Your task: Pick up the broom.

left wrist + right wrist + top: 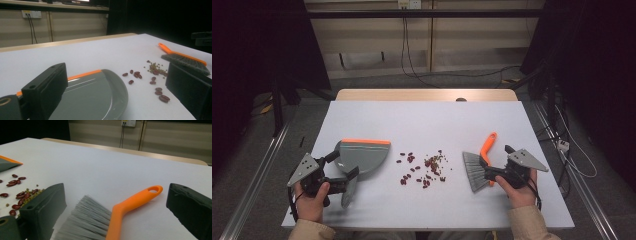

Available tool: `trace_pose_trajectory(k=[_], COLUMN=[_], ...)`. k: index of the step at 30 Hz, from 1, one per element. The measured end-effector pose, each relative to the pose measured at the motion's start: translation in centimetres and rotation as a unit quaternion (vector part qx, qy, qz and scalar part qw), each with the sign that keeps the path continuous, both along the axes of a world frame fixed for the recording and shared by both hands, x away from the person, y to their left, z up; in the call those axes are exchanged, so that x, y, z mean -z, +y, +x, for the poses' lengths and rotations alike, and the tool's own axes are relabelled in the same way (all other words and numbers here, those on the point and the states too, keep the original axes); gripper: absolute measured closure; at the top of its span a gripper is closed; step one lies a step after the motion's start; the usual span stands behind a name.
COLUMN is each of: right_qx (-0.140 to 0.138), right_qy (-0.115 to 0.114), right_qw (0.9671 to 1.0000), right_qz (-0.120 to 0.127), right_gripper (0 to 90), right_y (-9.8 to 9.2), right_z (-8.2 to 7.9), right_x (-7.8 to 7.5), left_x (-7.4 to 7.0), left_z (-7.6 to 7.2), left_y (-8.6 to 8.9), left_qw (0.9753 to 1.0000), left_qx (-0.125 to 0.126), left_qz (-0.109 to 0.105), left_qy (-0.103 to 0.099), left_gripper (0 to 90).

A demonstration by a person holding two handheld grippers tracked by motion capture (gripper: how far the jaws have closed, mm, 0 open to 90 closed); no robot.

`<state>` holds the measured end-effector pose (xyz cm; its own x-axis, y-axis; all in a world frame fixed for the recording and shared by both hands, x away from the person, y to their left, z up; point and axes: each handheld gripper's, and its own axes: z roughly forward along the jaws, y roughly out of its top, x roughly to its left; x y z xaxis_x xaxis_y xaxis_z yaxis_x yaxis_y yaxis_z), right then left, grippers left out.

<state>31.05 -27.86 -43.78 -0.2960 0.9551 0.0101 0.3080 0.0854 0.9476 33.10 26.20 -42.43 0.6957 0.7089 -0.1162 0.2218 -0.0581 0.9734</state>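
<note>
Straddling the dustpan [362, 156], left gripper [343, 170] jaws spread, nothing clenched yet. Right gripper [491, 169] likewise released, jaws either side of the brush [479, 165] handle. Beans [424, 170] lie on the bench [422, 120] between both tools, pan edge facing them for sweeping.

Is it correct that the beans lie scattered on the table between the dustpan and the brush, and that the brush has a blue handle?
Not quite. The beans do lie scattered on the table between the dustpan and the brush, but the brush handle is orange, not blue. The right gripper view shows it most clearly.
</note>
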Motion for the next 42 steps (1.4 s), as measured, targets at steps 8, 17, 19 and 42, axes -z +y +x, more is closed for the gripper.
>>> trace_pose_trajectory(k=[8,17,19,42], right_qx=[0.031,0.045,0.049,0.079], right_qy=[0.044,0.1,0.117,0.209], right_qw=[0.9985,0.994,0.9919,0.9744], right_qz=[-0.006,-0.001,-0.003,-0.02], right_gripper=[3.6,6.0,7.7,40.3], right_y=[-0.2,-0.4,-0.2,1.0], right_z=[2.5,4.6,5.1,7.1], right_x=[0.4,0.8,1.1,2.4], left_x=[0.1,0.2,0.2,0.2], left_z=[0.0,0.0,0.0,0.0], left_y=[0.0,0.0,-0.1,-0.1], left_qw=[1.0,1.0,1.0,0.9999], left_qx=[0.002,0.0,0.0,0.0], left_qz=[-0.001,0.0,0.0,-0.001], left_qy=[0.006,0.008,0.008,0.013], left_gripper=[3.9,3.9,3.9,4.1])
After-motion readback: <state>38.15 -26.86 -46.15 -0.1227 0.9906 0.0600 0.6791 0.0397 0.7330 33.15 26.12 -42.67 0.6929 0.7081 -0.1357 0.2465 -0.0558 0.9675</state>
